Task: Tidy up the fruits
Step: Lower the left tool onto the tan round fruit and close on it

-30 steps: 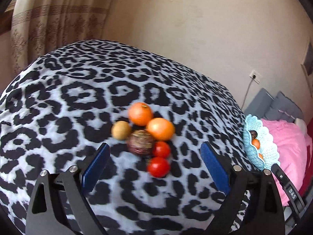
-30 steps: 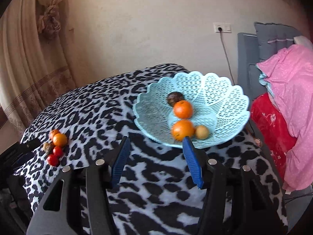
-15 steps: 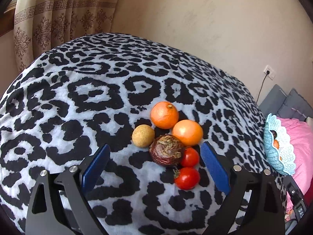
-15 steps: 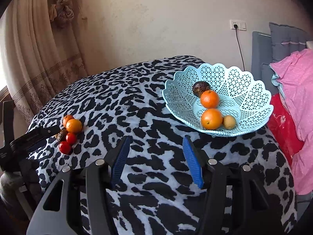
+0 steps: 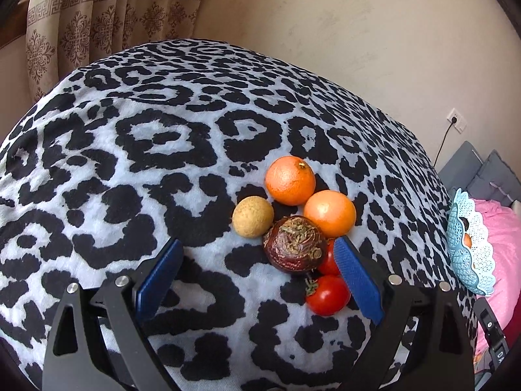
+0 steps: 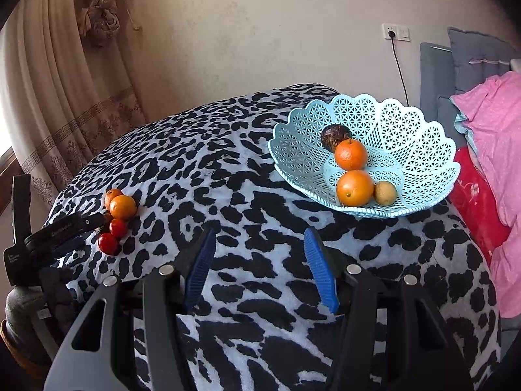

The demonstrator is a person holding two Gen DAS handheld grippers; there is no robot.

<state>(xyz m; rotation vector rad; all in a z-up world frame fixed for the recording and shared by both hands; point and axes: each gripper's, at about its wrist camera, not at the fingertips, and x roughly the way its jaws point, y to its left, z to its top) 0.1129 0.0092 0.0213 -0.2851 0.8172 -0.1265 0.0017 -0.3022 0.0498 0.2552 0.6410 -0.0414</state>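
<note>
**Left claw closer to the fruit cluster**

My left claw (image 5: 257,273) is spread wide, its ribbed blue pads empty, over the plush leopard-print surface (image 5: 130,163). Just ahead sit two dimpled oranges (image 5: 289,180), a matte tan round fruit (image 5: 253,216), a wrinkled dark-purple fruit (image 5: 294,247) and two glossy tomatoes (image 5: 327,295). The cluster looms larger than a second ago. My right claw (image 6: 260,267) is spread too, now farther from the lattice plastic basket (image 6: 423,137).

A leopard-print cover (image 6: 228,169), beige curtain (image 6: 49,91), wall socket (image 6: 395,32), grey headboard (image 6: 436,75) and pink bedding (image 6: 495,123).
</note>
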